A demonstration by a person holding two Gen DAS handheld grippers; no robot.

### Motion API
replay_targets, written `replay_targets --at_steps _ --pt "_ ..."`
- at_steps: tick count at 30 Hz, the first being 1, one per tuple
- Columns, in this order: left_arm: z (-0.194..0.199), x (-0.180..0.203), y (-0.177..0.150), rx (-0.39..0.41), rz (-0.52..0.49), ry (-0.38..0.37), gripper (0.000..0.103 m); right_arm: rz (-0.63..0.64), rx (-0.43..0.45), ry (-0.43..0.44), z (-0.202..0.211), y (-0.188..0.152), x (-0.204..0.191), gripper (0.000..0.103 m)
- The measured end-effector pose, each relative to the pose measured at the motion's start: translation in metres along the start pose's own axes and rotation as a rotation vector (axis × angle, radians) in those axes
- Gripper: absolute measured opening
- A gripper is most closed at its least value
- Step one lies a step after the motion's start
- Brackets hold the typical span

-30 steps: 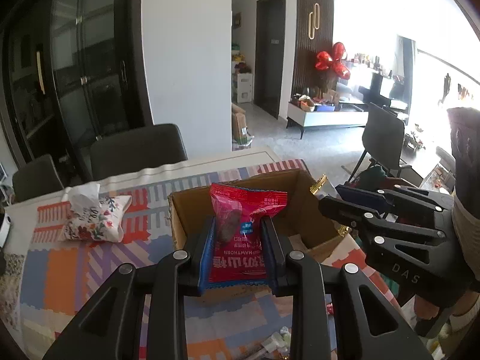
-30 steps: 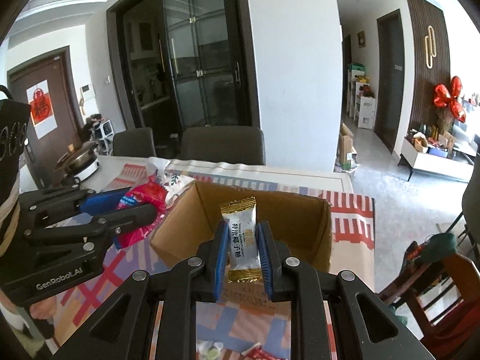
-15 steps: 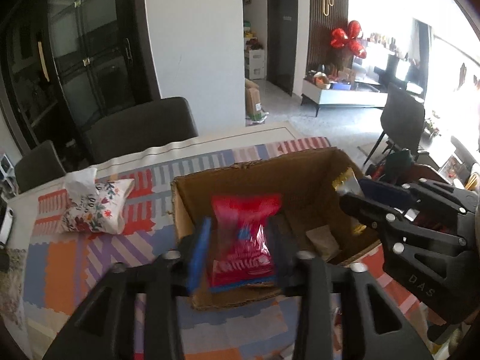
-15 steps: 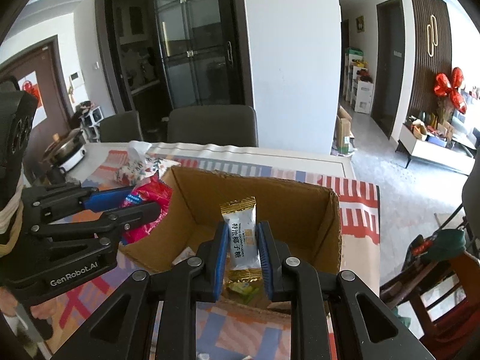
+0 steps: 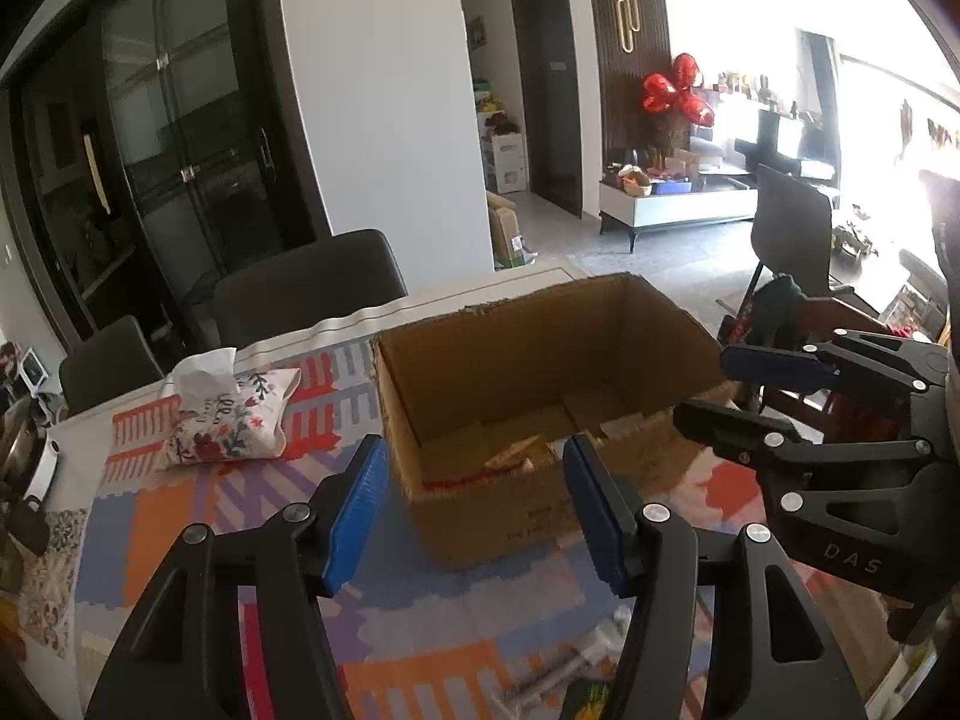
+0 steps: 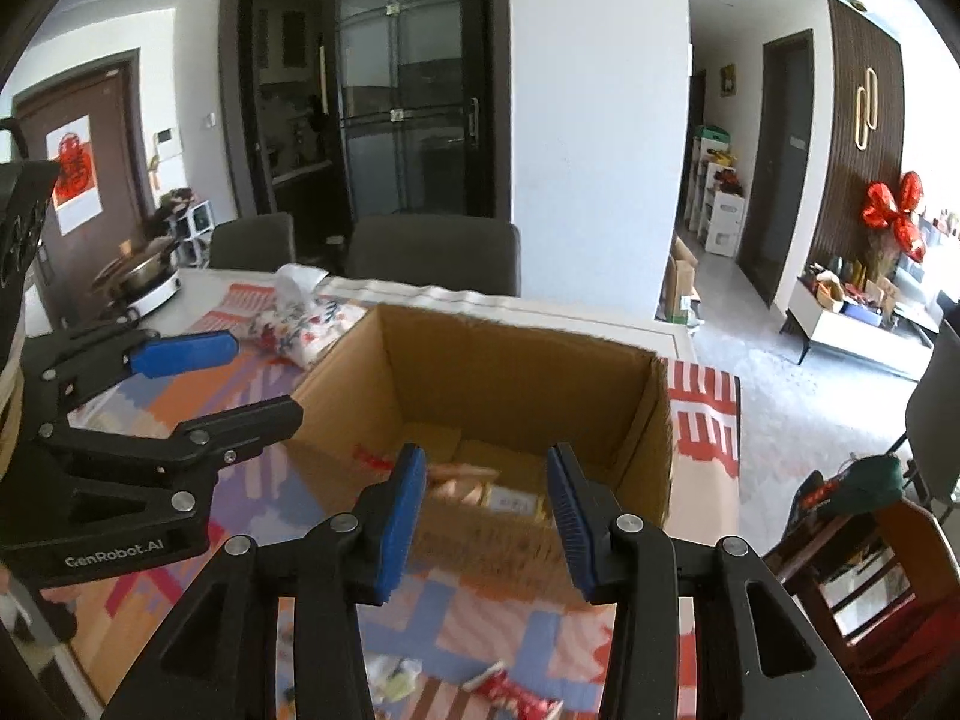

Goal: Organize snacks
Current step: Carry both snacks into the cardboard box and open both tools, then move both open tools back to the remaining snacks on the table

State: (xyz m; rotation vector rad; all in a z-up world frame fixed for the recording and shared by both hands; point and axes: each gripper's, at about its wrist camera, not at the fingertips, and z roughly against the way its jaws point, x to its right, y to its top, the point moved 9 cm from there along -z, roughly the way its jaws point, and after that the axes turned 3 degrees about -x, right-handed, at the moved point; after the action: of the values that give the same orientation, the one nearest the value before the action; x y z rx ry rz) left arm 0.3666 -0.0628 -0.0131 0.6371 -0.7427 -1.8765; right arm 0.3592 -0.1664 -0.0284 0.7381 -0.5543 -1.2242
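Observation:
An open cardboard box (image 5: pixel 540 360) (image 6: pixel 510 372) stands on the patterned tablecloth, straight ahead of both grippers. My left gripper (image 5: pixel 477 480) hovers at the box's near wall, jaws opening, with nothing between the blue pads. A red snack packet (image 5: pixel 444 483) lies inside the box against that wall. My right gripper (image 6: pixel 486 498) is also opening over the near wall and holds nothing. Below it a white and gold snack packet (image 6: pixel 510 501) lies on the box floor. Each gripper shows in the other's view: the right gripper (image 5: pixel 702 387) and the left gripper (image 6: pixel 240 384).
A floral tissue pack (image 5: pixel 228 414) lies left of the box. Loose snack packets (image 6: pixel 510 690) sit on the cloth near the front edge. Dark chairs (image 6: pixel 432 252) stand behind the table, a cooking pot (image 6: pixel 138 276) at far left, a wooden chair (image 6: pixel 870 570) at right.
Both grippers have opened. The red packet has dropped from the left one into the box, the white and gold packet from the right one. Both views sit slightly closer to the box.

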Motion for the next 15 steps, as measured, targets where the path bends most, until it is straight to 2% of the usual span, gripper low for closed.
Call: replay_targets --at_steps 15 --pt "0.033 0.015 -0.056 -0.014 -0.042 -0.030 0.060 0.023 -0.058 0.048 0.026 -0.053 -0.041 0.043"
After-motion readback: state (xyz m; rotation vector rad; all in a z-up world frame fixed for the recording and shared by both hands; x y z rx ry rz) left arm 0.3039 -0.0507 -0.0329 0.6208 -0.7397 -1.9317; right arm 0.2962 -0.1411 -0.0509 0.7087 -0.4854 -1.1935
